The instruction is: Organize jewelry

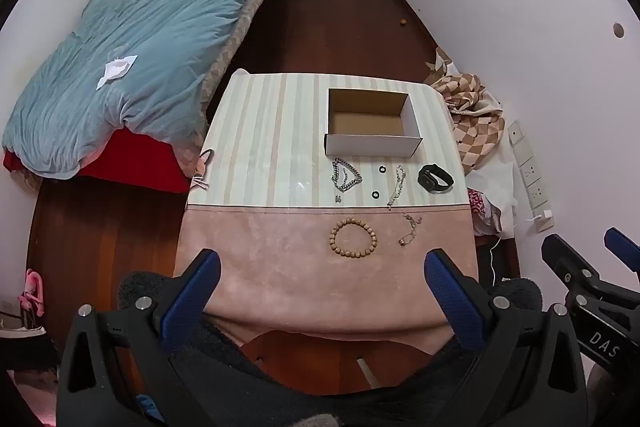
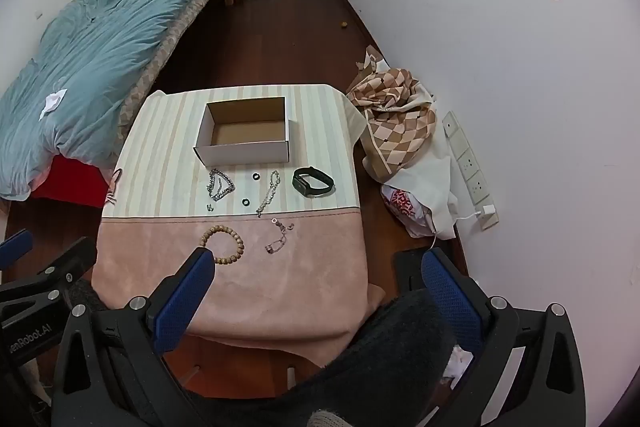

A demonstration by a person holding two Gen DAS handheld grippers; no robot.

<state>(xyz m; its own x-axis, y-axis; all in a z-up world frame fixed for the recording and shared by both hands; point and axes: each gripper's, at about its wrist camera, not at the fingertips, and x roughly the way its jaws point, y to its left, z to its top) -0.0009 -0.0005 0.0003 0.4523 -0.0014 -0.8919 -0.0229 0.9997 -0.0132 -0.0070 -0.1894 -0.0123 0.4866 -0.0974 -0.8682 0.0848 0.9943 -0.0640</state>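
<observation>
While both are hovering above the near edge of the surface, the left tool and the right tool are standing wide, their blue textured pads gripping nothing. Lying nearest on the soft pink suede-like cloth are a round wooden bead bracelet and a thin crumpled chain. Beyond, on the glossy striped cloth, a chunky silver link chain, two small black rings, a pale beaded strand and a black watch are sitting in a row. Behind them an open rectangular cardboard box, white outside and brown inside, is resting empty.
</observation>
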